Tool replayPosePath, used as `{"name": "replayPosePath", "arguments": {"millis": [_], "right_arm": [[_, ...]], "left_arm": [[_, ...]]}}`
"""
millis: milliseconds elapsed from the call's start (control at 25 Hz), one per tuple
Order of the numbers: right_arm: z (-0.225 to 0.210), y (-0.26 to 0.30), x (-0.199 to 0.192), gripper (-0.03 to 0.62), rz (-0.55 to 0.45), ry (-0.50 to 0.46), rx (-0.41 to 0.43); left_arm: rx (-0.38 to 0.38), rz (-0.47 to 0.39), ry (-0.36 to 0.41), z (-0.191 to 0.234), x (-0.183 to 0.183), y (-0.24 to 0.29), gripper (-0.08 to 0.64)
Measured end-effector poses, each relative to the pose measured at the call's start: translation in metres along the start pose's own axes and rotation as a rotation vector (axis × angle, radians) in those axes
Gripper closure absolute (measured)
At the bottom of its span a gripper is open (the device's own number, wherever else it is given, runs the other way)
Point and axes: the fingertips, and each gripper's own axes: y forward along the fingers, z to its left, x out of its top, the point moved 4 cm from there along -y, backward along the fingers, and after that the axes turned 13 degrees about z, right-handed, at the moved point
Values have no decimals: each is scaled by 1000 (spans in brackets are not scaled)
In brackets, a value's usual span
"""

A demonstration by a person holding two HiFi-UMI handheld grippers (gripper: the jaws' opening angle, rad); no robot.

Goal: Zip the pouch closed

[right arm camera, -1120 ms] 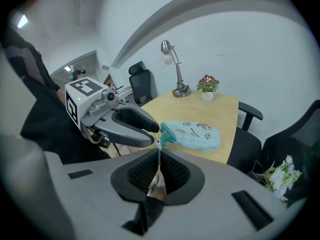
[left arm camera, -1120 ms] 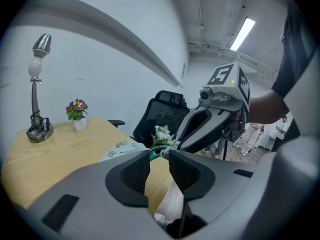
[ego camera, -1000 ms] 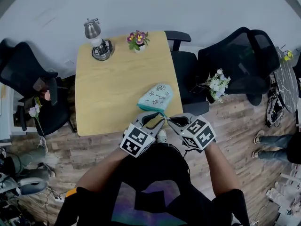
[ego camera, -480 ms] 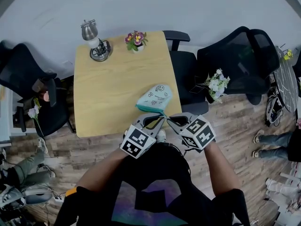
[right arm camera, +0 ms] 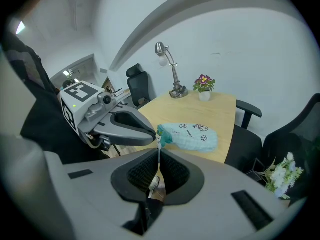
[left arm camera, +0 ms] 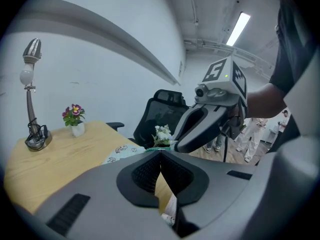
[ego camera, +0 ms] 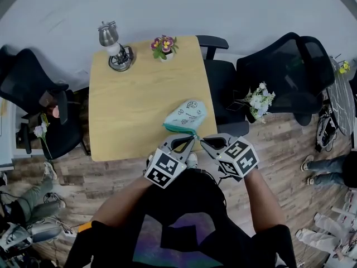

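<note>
A mint pouch with small prints lies near the front right corner of the wooden table. Its teal zipper end points toward me. My left gripper is shut on that end of the pouch, as the right gripper view shows. My right gripper meets it tip to tip, shut on the small white zipper pull. In the left gripper view, the left gripper has its jaws together with teal fabric at the tips, and the pouch shows just beyond them.
A desk lamp and a small flower pot stand at the table's far edge. Black office chairs crowd the right side and another chair the left. White flowers sit by the right chairs. People's legs are at the far right.
Both grippers stay joined at the pouch's near end; the right one has drifted slightly to the right. The pouch has hardly moved.
</note>
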Motion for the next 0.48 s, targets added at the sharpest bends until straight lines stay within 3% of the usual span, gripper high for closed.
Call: {"name": "replayPosePath", "arguments": {"millis": [320,480], "right_arm": [[-7,-5,-11,567,0,35,-11],[-11,-7,-20,568,2,56,-29]], "left_arm": [[90,30,-167,45,-20,-4,550],[148,48,-206,70,-34,-10,549]]}}
